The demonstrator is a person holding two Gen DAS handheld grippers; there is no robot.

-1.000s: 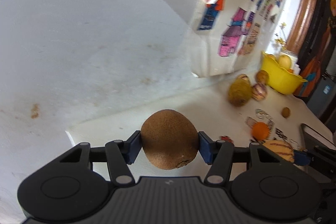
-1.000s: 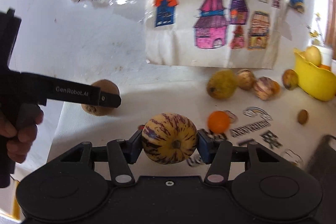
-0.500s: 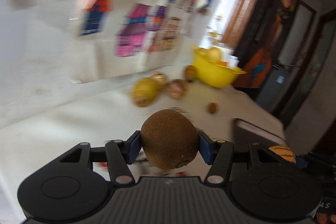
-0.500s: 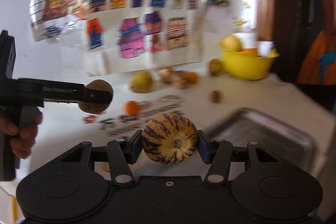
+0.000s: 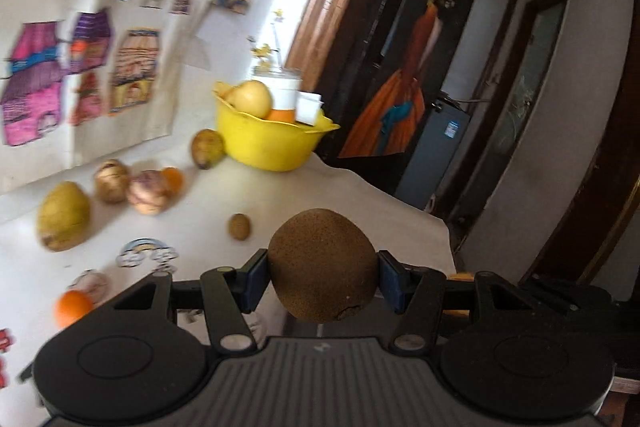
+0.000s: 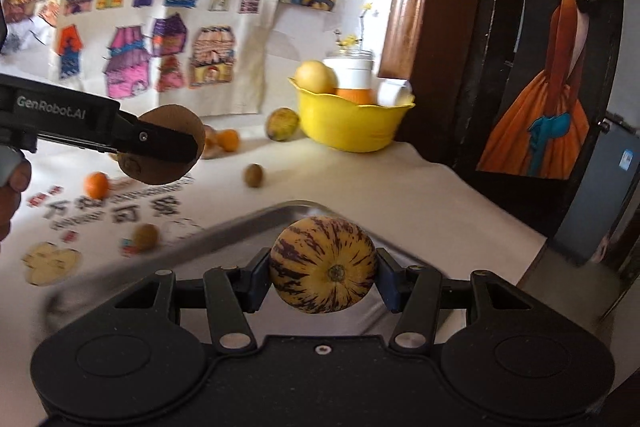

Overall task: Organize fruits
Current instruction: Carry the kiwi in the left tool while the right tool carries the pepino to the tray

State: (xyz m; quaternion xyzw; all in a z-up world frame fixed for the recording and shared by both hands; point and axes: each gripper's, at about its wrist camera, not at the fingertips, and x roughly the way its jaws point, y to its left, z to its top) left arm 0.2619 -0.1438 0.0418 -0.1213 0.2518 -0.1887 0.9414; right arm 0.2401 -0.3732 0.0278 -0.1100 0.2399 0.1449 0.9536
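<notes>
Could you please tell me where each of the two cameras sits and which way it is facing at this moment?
Left wrist: sits behind the left gripper, looking along its fingers at the brown kiwi it clamps, toward the yellow bowl; only its own fingers show.
Right wrist: sits behind the right gripper, which clamps the striped melon above the metal tray; the left gripper and the person's hand show at left.
Shared: the brown kiwi, yellow bowl, and the loose small kiwi.

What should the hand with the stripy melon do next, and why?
Probably lower the striped melon a little toward the metal tray just under it. The right gripper is shut on the melon above the tray, while the left gripper holds a kiwi off to the side.
</notes>
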